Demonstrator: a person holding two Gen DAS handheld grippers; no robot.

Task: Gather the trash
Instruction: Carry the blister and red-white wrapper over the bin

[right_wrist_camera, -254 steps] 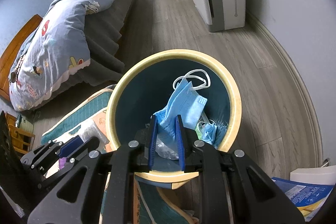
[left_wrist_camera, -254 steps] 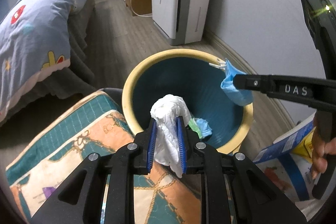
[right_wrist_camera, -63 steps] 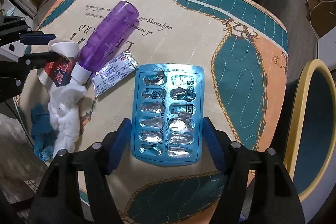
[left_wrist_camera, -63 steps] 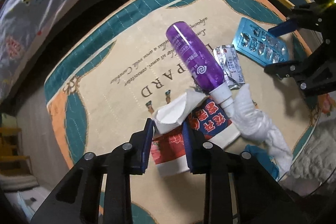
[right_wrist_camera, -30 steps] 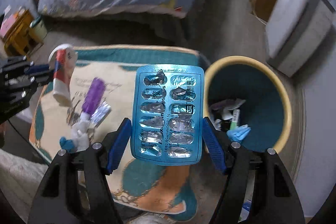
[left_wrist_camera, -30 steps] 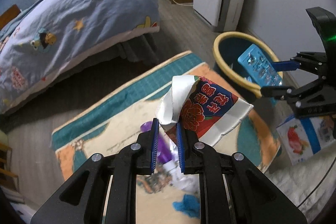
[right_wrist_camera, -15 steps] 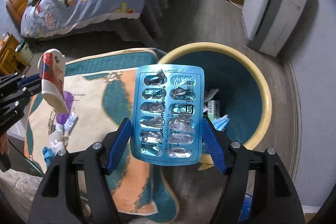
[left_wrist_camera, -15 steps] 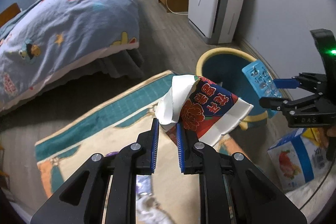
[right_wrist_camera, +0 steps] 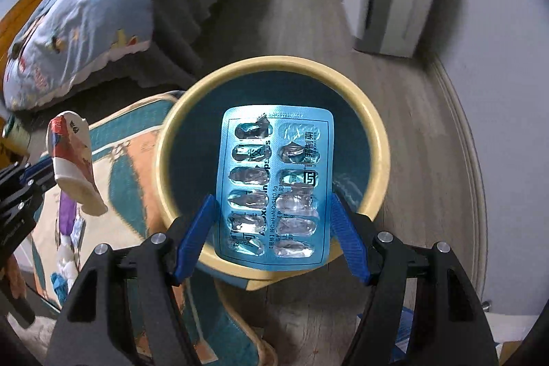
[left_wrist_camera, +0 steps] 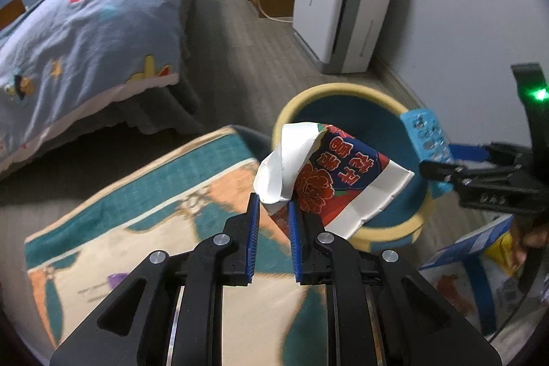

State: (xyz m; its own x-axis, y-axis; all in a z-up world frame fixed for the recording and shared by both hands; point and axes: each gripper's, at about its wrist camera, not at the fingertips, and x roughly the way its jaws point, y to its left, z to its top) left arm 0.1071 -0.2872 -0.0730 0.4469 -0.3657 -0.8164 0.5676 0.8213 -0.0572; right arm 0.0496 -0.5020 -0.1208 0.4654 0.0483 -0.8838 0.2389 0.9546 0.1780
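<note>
- Blister pack (right_wrist_camera: 274,184), blue foil with its pockets burst, sits between my right gripper (right_wrist_camera: 272,235) fingers, held above the open mouth of the wastebasket (right_wrist_camera: 374,139).
- My right fingers (right_wrist_camera: 346,242) are set wide, one at each long edge of the pack; the left one looks just off the edge, so I cannot tell if the grip is firm.
- Seen from my left wrist, that pack (left_wrist_camera: 427,134) hangs over the far rim of the wastebasket (left_wrist_camera: 387,237), at the tip of my right gripper (left_wrist_camera: 442,174).
- My left gripper (left_wrist_camera: 272,211) is pressed together on a crumpled paper wrapper (left_wrist_camera: 329,180), red and navy with a flower print and white edges.
- That wrapper (right_wrist_camera: 73,162) is in the air above the rug (right_wrist_camera: 127,156), beside the basket and not yet over it.
- On the rug (left_wrist_camera: 144,204) lie a purple bottle (right_wrist_camera: 67,211) and white tissue (right_wrist_camera: 67,263).
- A bed (left_wrist_camera: 85,33) with a blue quilt stands to the left; a white air purifier (left_wrist_camera: 346,2) stands by the wall.
</note>
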